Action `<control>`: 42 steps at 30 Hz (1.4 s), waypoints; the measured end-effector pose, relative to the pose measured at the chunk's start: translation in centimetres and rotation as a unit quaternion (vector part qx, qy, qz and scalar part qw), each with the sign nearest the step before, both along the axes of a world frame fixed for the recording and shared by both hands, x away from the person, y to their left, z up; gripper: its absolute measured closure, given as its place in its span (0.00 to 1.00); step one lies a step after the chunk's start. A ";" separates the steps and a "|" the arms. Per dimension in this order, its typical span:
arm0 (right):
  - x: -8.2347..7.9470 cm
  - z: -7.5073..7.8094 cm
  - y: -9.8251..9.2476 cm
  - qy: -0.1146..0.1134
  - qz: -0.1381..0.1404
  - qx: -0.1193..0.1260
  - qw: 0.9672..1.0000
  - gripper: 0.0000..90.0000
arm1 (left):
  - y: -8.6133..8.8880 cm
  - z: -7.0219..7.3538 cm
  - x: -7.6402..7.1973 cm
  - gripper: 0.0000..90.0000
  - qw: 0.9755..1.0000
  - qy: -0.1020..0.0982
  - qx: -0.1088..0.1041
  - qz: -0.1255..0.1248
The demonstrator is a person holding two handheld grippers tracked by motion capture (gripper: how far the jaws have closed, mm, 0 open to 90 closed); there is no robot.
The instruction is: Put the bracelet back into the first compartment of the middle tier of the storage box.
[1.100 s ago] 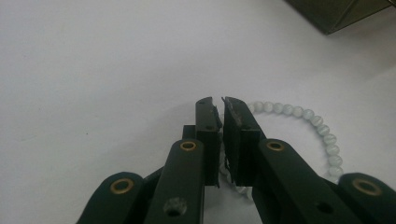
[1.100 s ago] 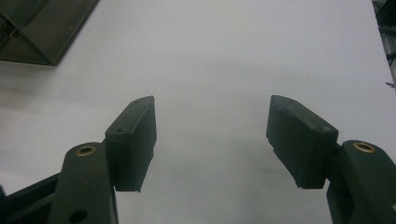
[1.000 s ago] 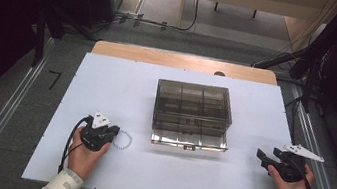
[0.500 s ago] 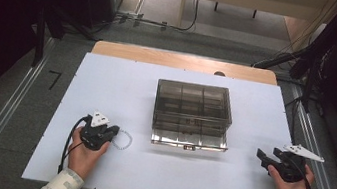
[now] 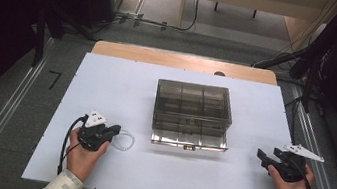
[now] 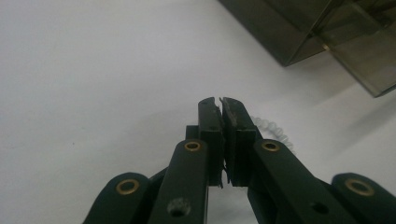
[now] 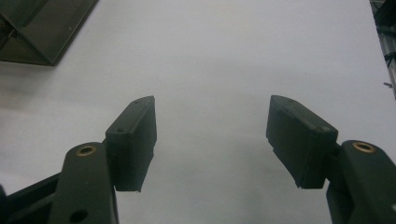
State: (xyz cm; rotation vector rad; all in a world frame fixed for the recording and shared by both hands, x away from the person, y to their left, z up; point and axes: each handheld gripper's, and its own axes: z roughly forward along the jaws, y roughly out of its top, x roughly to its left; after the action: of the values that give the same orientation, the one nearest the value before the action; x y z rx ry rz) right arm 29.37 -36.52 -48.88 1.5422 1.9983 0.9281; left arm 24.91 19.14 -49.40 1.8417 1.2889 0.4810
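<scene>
left gripper view: pale beaded bracelet [image 6: 271,128]

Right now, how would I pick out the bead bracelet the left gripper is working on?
Start at the smoky clear compartment box in the middle of the white table. Look to the box's lower left, where the left gripper lies. The bracelet is the small ring of pale beads at its shut fingers, the one loose item on the table.
</scene>
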 end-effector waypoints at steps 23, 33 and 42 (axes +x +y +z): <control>0.1 -0.1 -0.1 0.003 -0.003 0.000 1.000 0.35 | -1.2 2.7 -2.1 0.98 0.997 -0.066 -0.023 -0.026; 0.1 -0.1 0.0 0.004 -0.003 -0.002 1.000 0.35 | -1.8 3.6 -2.8 0.98 0.995 -0.088 -0.037 -0.038; 0.1 -0.2 0.0 0.004 -0.002 -0.005 1.000 0.35 | -2.4 4.4 -3.2 0.98 0.992 -0.100 -0.054 -0.052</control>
State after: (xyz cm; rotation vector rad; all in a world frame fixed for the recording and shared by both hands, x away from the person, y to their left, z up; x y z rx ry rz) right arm 29.50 -36.51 -49.04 1.5460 2.0031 0.9094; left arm 21.75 16.75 -45.00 1.7130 1.0598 0.5149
